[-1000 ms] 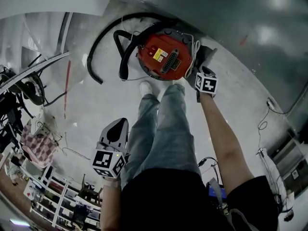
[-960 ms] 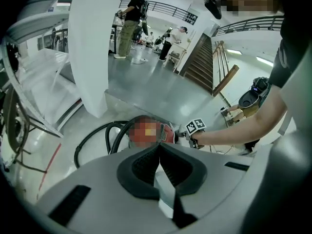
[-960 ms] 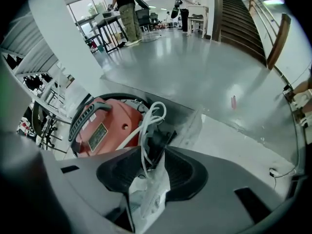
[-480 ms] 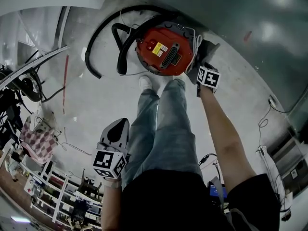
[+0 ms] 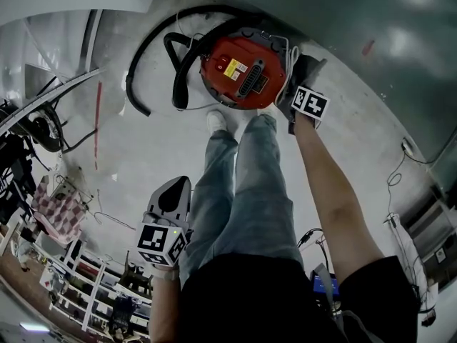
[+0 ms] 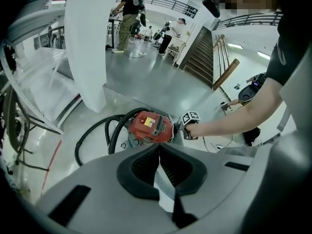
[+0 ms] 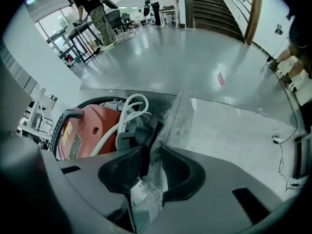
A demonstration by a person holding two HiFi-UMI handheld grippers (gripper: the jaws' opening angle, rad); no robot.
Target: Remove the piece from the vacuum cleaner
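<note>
A red vacuum cleaner (image 5: 243,73) stands on the grey floor in front of the person's feet, with a black hose (image 5: 153,63) curling off to its left. In the left gripper view the vacuum cleaner (image 6: 150,126) lies ahead on the floor. My right gripper (image 5: 300,77) is at its right side. In the right gripper view a thin, dusty grey flat piece (image 7: 176,113) stands edge-on between the jaws of the right gripper (image 7: 155,130), which are closing on it. A white cord (image 7: 129,112) is looped on the vacuum beside it. My left gripper (image 5: 171,186) hangs by the left leg; this left gripper (image 6: 159,147) is shut and empty.
The person's legs (image 5: 243,184) stand between the two grippers. Loose cables (image 5: 391,184) run across the floor at right. Shelving and clutter (image 5: 64,263) crowd the lower left. A white column (image 6: 92,43) rises behind the vacuum, a staircase (image 6: 204,57) further back, with people in the distance.
The right gripper has edged a little further in along the vacuum's right side. The left gripper has stayed by the leg.
</note>
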